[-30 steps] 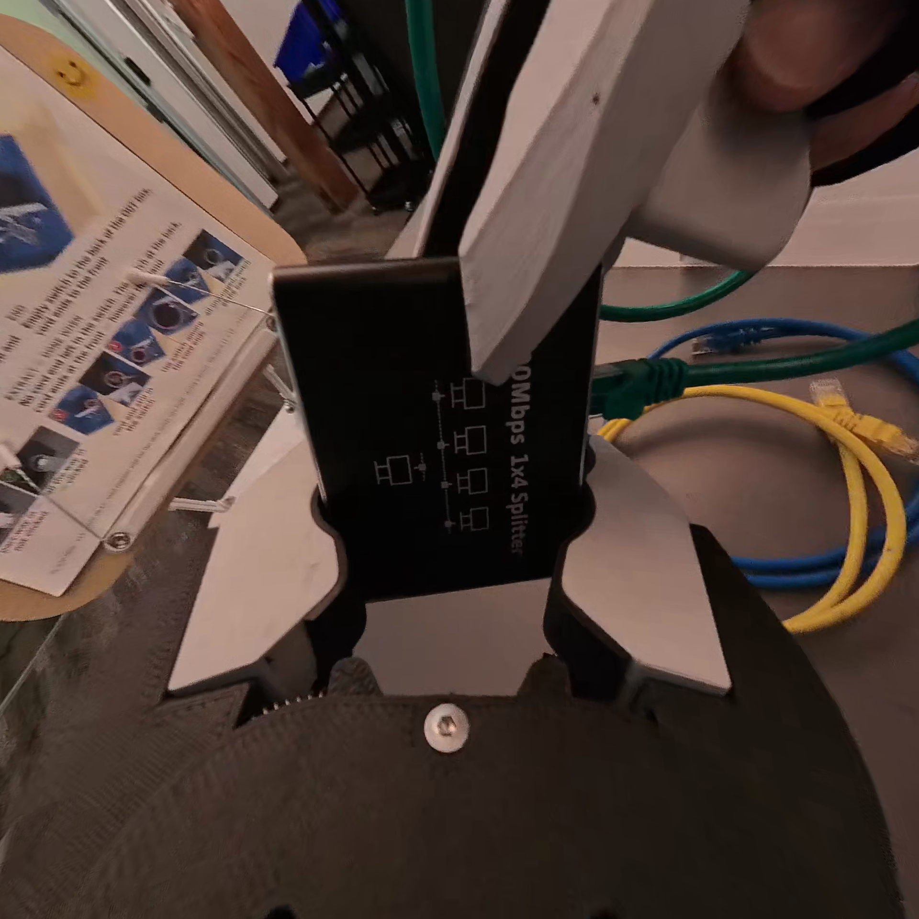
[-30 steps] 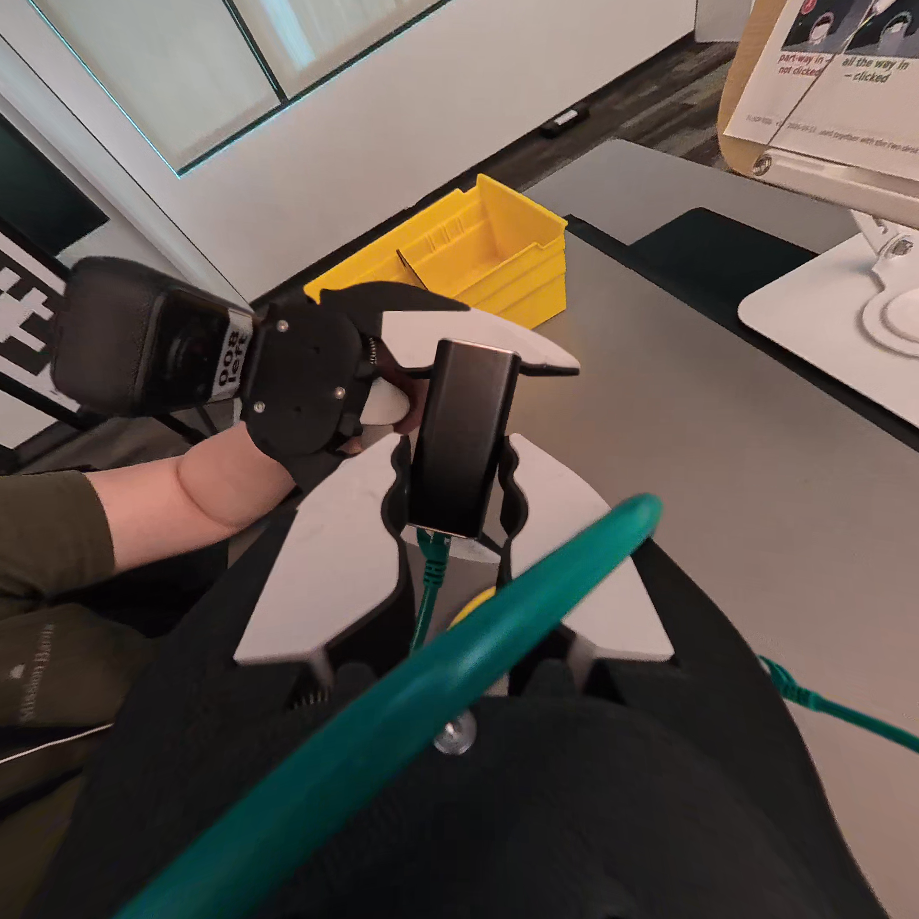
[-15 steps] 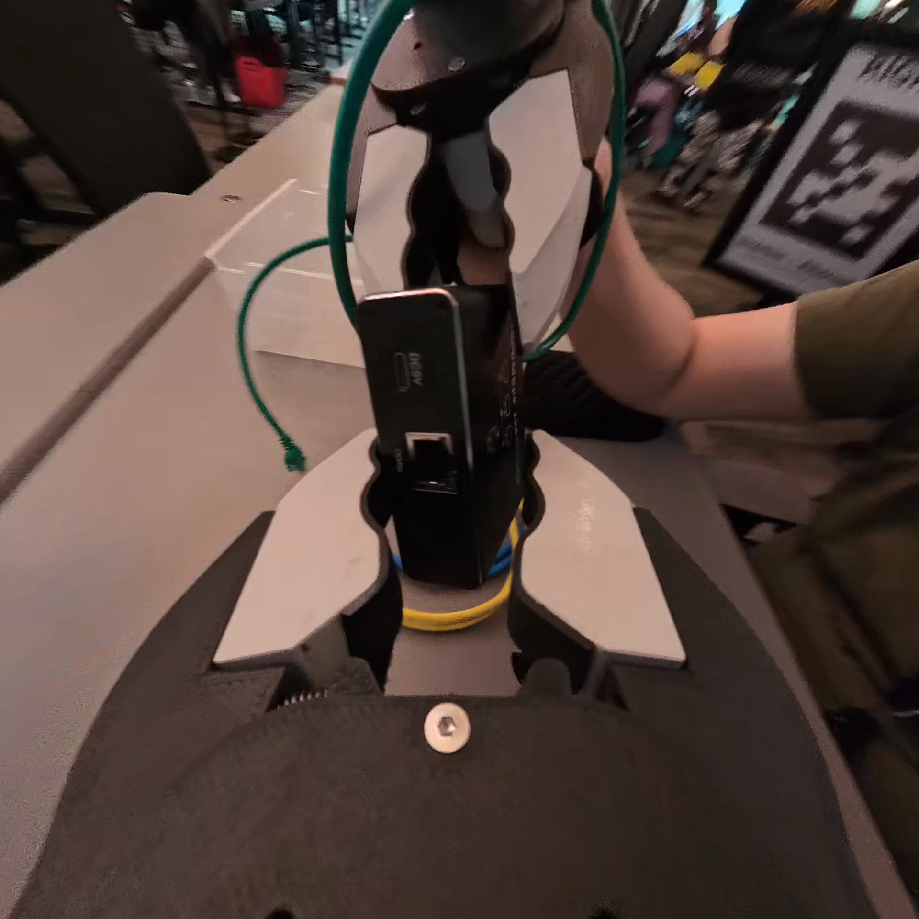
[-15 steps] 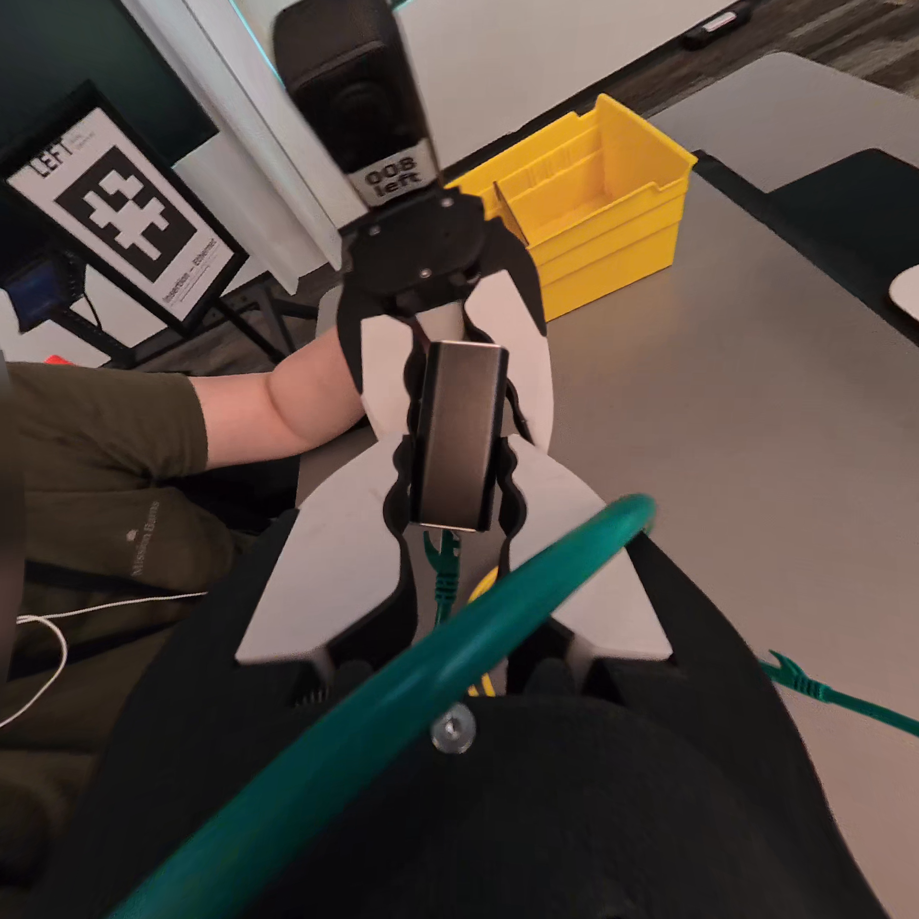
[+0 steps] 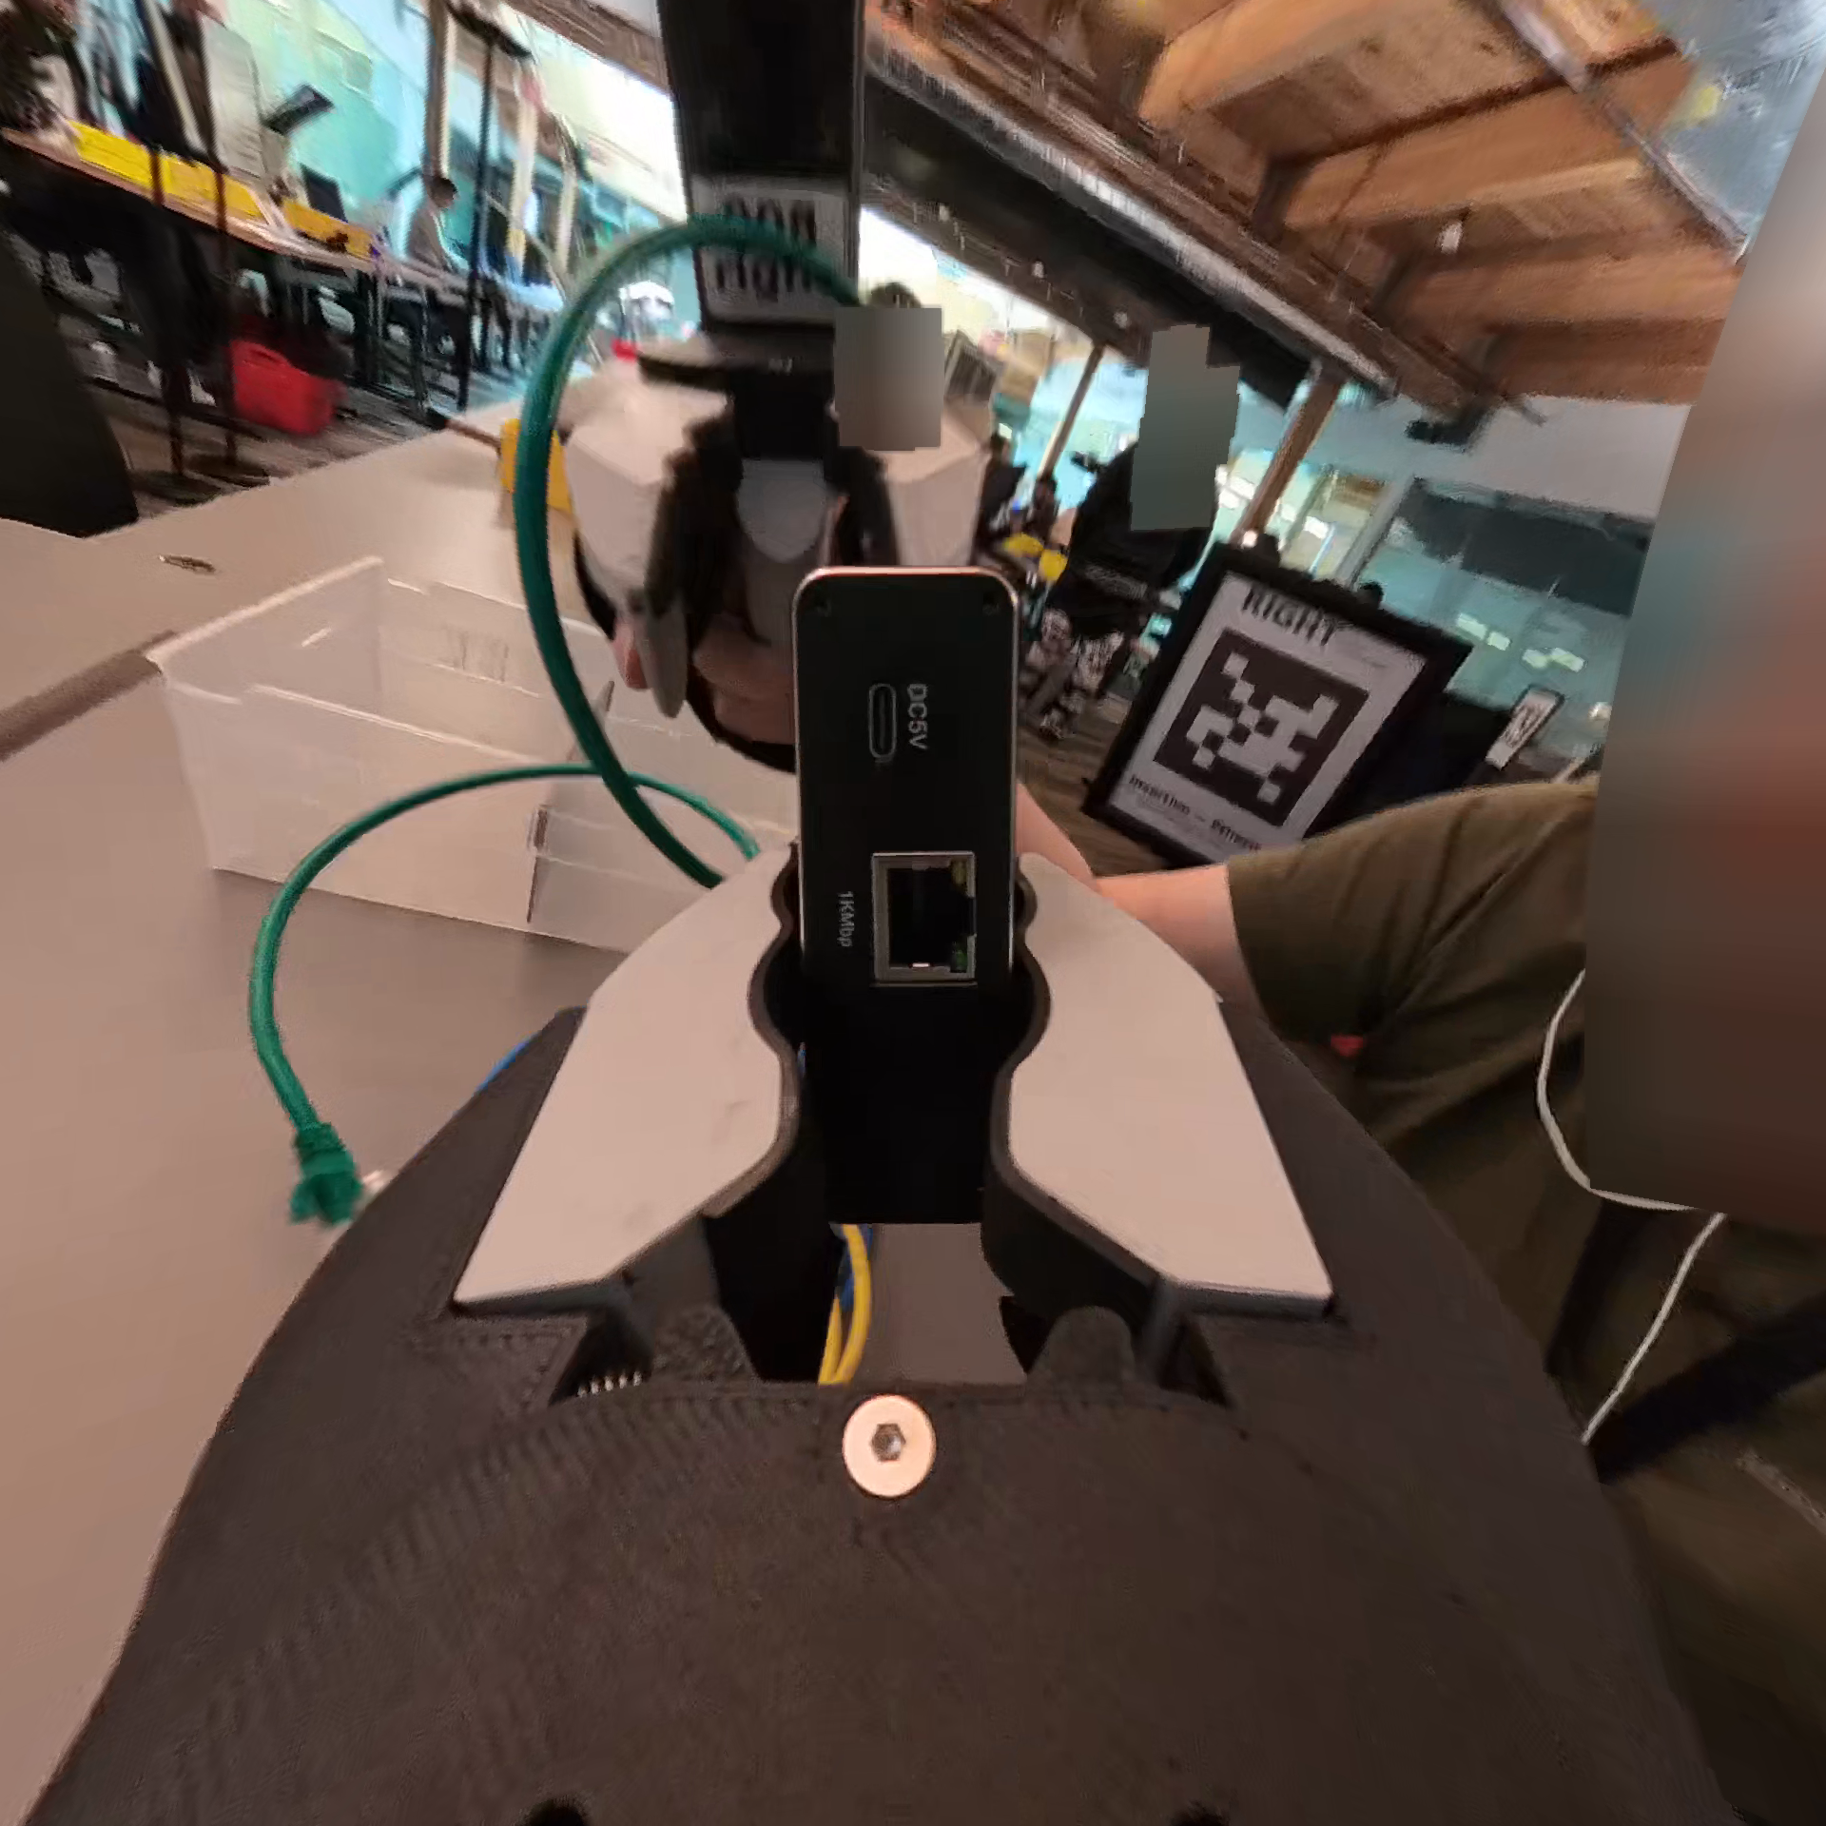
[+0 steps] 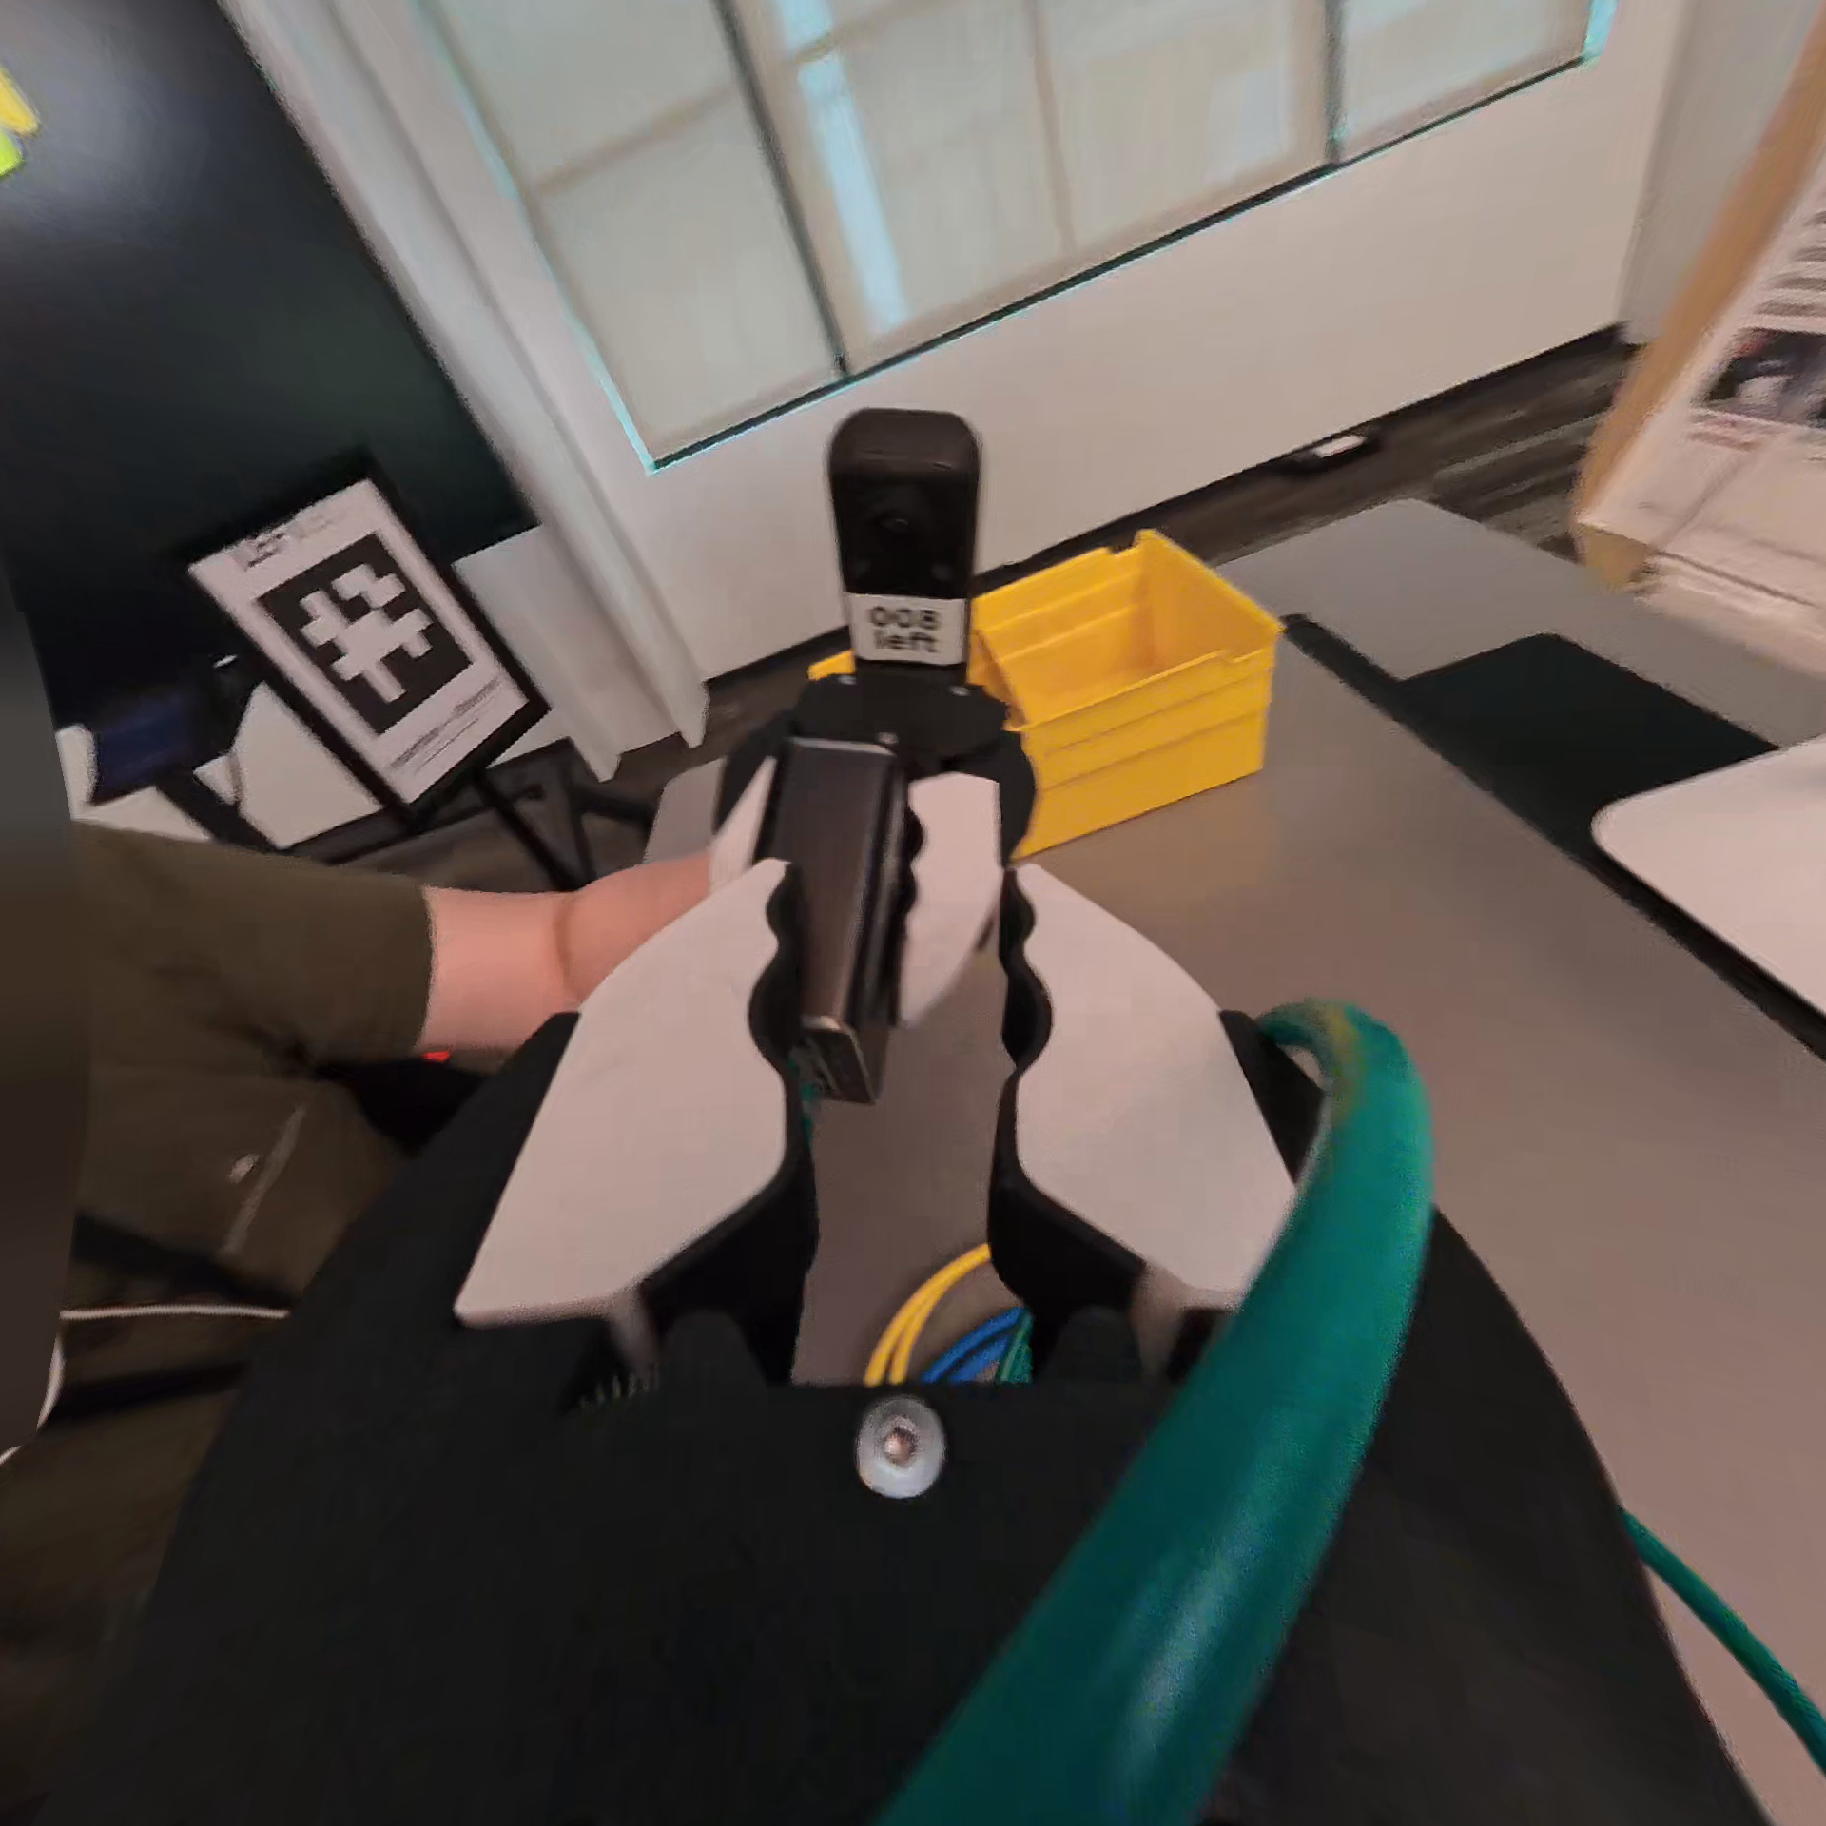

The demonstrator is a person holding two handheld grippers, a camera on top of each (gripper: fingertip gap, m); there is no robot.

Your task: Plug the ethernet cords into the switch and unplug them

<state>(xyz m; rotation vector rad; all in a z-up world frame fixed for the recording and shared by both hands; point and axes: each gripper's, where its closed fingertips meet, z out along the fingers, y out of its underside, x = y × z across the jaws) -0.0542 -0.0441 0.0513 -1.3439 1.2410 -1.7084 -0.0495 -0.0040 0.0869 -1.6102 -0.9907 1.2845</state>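
My left gripper [image 5: 904, 889] is shut on the black switch [image 5: 904, 751] and holds it upright above the grey table [image 5: 119, 988]. The switch's end face, with a single empty port, faces the left wrist camera. In the right wrist view the switch [image 6: 840, 919] hangs between the spread fingers of my right gripper [image 6: 894, 879], with the left gripper [image 6: 870, 790] behind it. The right gripper is open. A green cord [image 6: 1285, 1383] drapes over the right gripper; green shows at the switch's near end. Its free plug [image 5: 318, 1186] hangs by the table.
Yellow and blue cords [image 6: 929, 1304] lie on the table under the grippers. A yellow bin [image 6: 1117, 692] stands at the far table edge and a white bin [image 5: 375, 721] on the other side. A person's arm [image 6: 296, 968] reaches in. Marker boards [image 5: 1275, 731] stand behind. The grippers' ends are close to 5 cm from one another.
The right gripper was shut on the switch and has opened and drawn back. The left gripper has swung round end-on, clamped the switch and now holds it alone.
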